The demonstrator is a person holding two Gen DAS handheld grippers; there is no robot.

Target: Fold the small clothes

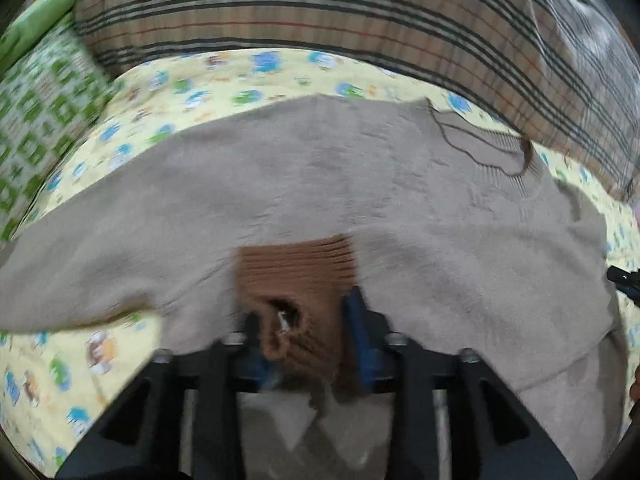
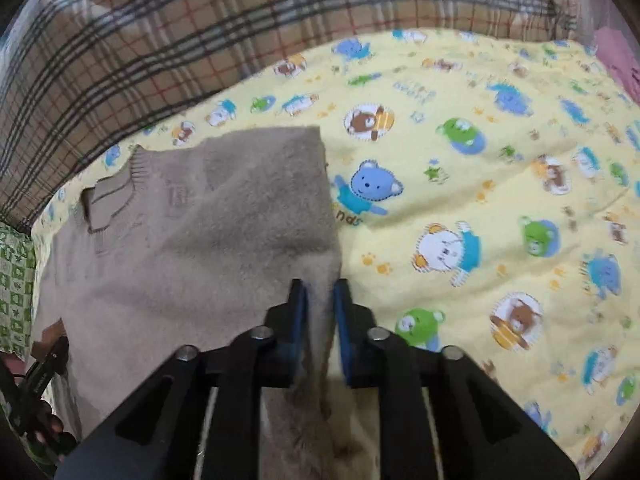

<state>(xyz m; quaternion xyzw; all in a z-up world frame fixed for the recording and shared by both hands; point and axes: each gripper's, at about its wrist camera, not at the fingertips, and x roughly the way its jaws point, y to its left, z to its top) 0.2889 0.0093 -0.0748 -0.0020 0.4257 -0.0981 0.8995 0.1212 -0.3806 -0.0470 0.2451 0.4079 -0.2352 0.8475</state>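
A beige knit sweater (image 1: pixel 320 184) lies flat on a yellow cartoon-print sheet (image 2: pixel 500 184), its ribbed collar (image 1: pixel 480 144) toward the far side. Its brown ribbed cuff (image 1: pixel 296 268) is folded onto the body and sits between the fingers of my left gripper (image 1: pixel 304 312). Those jaws stand apart around the cuff, which looks loose. In the right wrist view the sweater (image 2: pixel 200 220) fills the left half. My right gripper (image 2: pixel 320 300) has its blue pads close together on the sweater's right folded edge, and fabric runs down between them.
A brown plaid blanket (image 1: pixel 320 8) bulks along the far side of the sheet. A green-and-white patterned cloth (image 1: pixel 40 120) lies at the left. Something pink (image 2: pixel 616 56) shows at the far right. The left gripper's body (image 2: pixel 44 360) appears at the right view's lower left.
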